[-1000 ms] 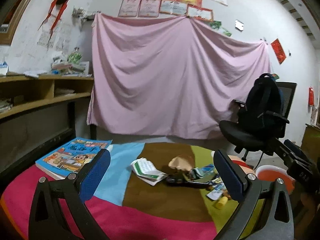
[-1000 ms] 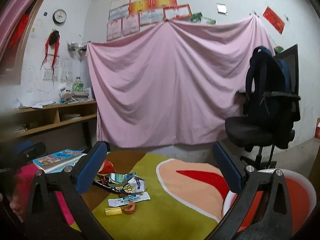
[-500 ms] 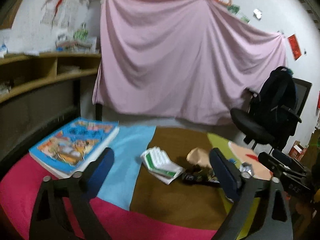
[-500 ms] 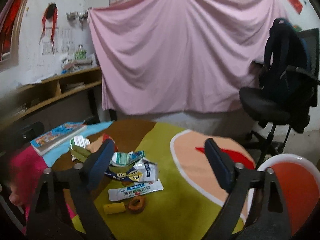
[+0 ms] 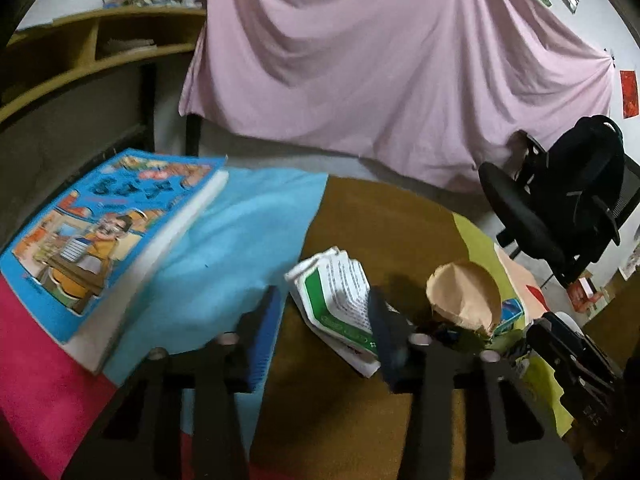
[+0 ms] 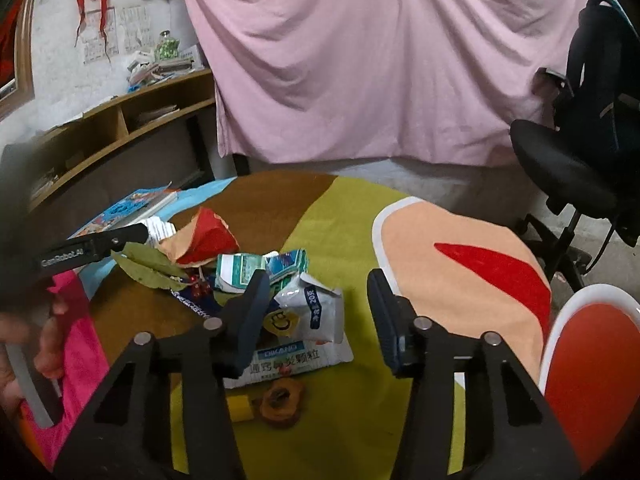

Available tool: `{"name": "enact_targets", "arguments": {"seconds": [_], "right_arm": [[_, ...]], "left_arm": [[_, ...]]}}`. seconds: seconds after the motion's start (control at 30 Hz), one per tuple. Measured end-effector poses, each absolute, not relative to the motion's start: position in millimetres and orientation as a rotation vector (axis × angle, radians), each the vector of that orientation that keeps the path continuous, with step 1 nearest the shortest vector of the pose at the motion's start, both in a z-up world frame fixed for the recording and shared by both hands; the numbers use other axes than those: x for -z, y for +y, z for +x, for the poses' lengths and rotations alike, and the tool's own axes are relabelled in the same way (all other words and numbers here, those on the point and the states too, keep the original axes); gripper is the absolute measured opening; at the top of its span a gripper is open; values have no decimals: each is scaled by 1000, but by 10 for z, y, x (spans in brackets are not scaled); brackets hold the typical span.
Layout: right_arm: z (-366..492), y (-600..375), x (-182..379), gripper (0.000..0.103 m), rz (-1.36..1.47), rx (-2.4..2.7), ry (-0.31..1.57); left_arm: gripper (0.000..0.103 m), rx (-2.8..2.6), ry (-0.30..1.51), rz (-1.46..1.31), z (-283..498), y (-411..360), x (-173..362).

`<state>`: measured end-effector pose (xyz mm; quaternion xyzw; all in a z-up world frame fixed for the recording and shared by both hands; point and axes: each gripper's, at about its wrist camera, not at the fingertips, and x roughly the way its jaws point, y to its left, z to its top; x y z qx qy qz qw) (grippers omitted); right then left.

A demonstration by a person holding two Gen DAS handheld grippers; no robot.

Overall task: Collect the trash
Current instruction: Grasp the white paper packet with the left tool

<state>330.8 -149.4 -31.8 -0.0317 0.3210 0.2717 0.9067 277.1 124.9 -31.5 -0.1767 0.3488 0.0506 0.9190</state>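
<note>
Trash lies in a heap on the round table's coloured cloth (image 6: pixel 352 224). My left gripper (image 5: pixel 324 328) hovers low over a folded green-and-white leaflet (image 5: pixel 340 300). Its jaws are closing, with the leaflet's near end between them and no pad clearly pressing on it. A crumpled brown paper (image 5: pixel 464 296) sits just right of it. My right gripper (image 6: pixel 318 304) is closing too, around a torn white sachet (image 6: pixel 316 312) that it does not grip. Around that lie a long white sachet (image 6: pixel 288 360), a teal packet (image 6: pixel 260 264), a green leaf (image 6: pixel 148 268), a red-and-brown paper (image 6: pixel 204 240) and a brown ring snack (image 6: pixel 280 400).
A thick blue picture book (image 5: pixel 100 232) lies on the table's left side. A black office chair with a backpack (image 5: pixel 560 200) stands to the right, before a pink sheet (image 5: pixel 380 60). A white-rimmed red bin (image 6: pixel 592 360) sits at the table's right edge. Wooden shelves (image 5: pixel 80 52) run along the left wall.
Both grippers tipped down and moved in closer over the trash heap. Both pairs of jaws narrowed, the left far more than the right.
</note>
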Motion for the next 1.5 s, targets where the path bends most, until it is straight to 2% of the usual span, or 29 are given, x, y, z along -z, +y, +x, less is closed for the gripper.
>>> {"name": "enact_targets", "arguments": {"seconds": [0.07, 0.13, 0.23, 0.8, 1.07, 1.5], "right_arm": [[3315, -1492, 320, 73, -61, -570, 670], [3318, -1494, 329, 70, -58, -580, 681], [3317, -1496, 332, 68, -50, -588, 692], [3120, -1584, 239, 60, -30, -581, 636], [3042, -1610, 208, 51, -39, -585, 618], [2766, -1704, 114, 50, -44, -610, 535]], "left_arm": [[19, -96, 726, -371, 2778, 1260, 332], [13, -88, 725, -378, 2771, 1265, 323], [8, -76, 712, -370, 2753, 1246, 304], [4, -41, 597, -233, 2561, 989, 150], [3, -33, 545, -172, 2463, 860, 117], [3, -78, 406, -146, 2028, 793, 4]]}}
